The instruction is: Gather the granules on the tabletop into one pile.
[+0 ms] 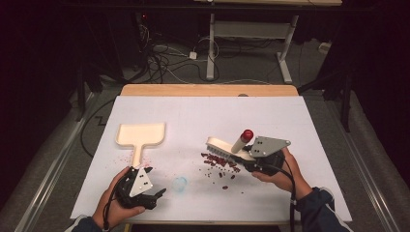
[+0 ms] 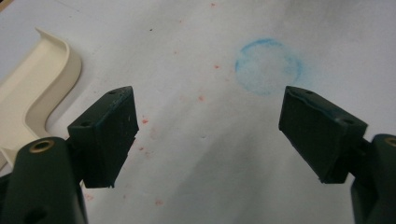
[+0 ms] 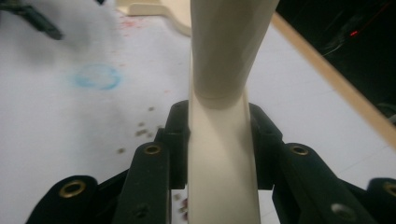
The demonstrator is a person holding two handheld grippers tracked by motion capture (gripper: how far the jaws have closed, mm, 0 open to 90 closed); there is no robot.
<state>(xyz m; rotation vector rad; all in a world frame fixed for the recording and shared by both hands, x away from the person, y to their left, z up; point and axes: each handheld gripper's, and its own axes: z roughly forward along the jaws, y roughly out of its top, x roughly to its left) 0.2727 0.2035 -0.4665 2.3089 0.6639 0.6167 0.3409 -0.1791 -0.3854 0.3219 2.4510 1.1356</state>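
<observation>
While my left gripper (image 1: 145, 186) hovered low at the seven o'clock corner of the counter (image 1: 290, 121), its jaws stood wide apart with nothing between them, and through the gap I saw a faint blue ring (image 2: 267, 66) drawn on the white sheet. At five o'clock my right gripper (image 1: 251, 157) had its jaws clamped on the cream handle of a brush (image 1: 225, 147), the handle (image 3: 219, 154) running straight up between them. That brush lay tilted toward nine o'clock, bristles down against a scatter of dark red bits (image 1: 220, 166). A cream tube with a red cap (image 1: 241, 140) leaned just behind the brush. Farther off, at ten o'clock, a cream dustpan (image 1: 141, 135) rested flat, its handle pointing back toward my left gripper, red specks around it.
</observation>
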